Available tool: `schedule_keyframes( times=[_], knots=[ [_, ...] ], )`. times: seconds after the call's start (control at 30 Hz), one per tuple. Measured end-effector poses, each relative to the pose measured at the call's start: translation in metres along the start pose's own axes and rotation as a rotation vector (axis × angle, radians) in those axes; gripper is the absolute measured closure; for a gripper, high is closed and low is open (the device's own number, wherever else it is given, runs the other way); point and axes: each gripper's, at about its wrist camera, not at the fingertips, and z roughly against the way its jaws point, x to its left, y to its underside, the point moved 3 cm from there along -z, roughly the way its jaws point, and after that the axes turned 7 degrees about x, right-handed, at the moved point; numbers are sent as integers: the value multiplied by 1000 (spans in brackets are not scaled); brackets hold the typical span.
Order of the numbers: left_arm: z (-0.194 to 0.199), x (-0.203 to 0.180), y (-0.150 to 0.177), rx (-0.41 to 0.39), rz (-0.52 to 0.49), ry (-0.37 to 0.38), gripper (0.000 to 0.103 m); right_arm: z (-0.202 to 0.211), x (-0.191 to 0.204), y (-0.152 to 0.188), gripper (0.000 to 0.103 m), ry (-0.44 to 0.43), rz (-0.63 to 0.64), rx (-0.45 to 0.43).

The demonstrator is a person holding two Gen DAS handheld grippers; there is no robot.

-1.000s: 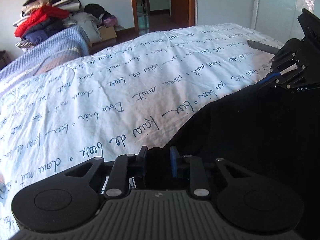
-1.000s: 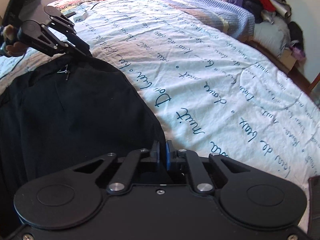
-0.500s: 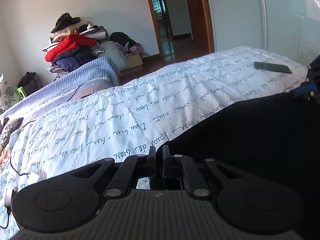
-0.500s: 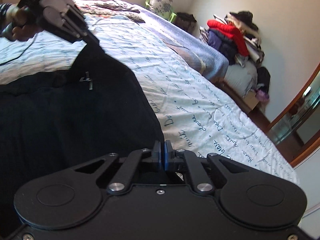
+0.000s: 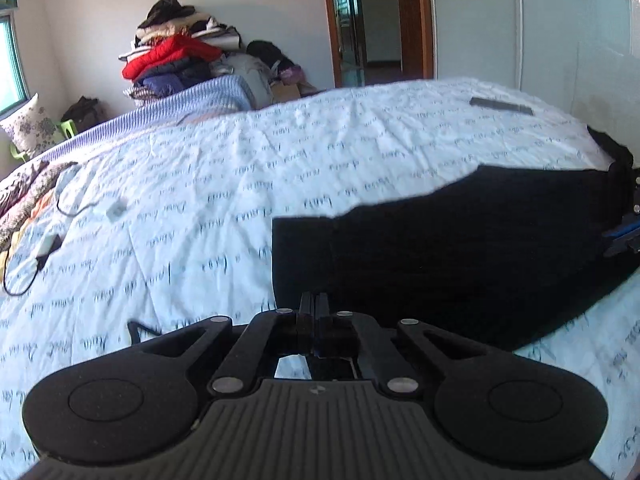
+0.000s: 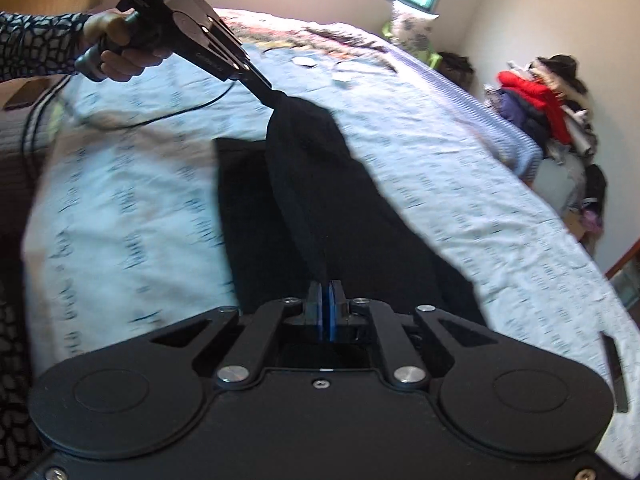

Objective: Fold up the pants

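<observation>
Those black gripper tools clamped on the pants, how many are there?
2. The left gripper pinches one end of the black pants above the bed; the right gripper pinches the other end, nearest this camera. Both look shut.

1. The pants [image 5: 460,248] are plain black.
2. The bedsheet [image 5: 280,168] is pale blue-white, covered in dark blue handwritten script.
3. The left gripper [image 5: 314,308] and right gripper [image 6: 326,304] are black; the right one's pads are blue.
4. The blanket [image 5: 200,96] along the bed's far edge is ribbed lavender-blue.
5. The clothes pile [image 5: 176,56] shows red, navy, white and black.
6. The sleeve [image 6: 36,40] has a black-and-white mottled pattern.
7. The door frame [image 5: 416,20] is reddish-brown.
</observation>
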Motion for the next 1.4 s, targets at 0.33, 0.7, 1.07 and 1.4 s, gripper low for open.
schedule_keyframes(
  times=[0.33, 0.7, 1.07, 1.4],
  knots=[
    [2, -1, 34, 54, 16, 3, 97, 1, 17, 21, 100, -2, -42, 41],
    [0, -8, -10, 52, 77, -50, 71, 23, 20, 3, 95, 23, -77, -41],
    [-15, -97, -27, 5, -127, -68, 42, 41, -18, 52, 93, 112, -427, 8],
    [-30, -265, -66, -46, -295, 234, 37, 71, -54, 128, 79, 253, -612, 112]
  ],
)
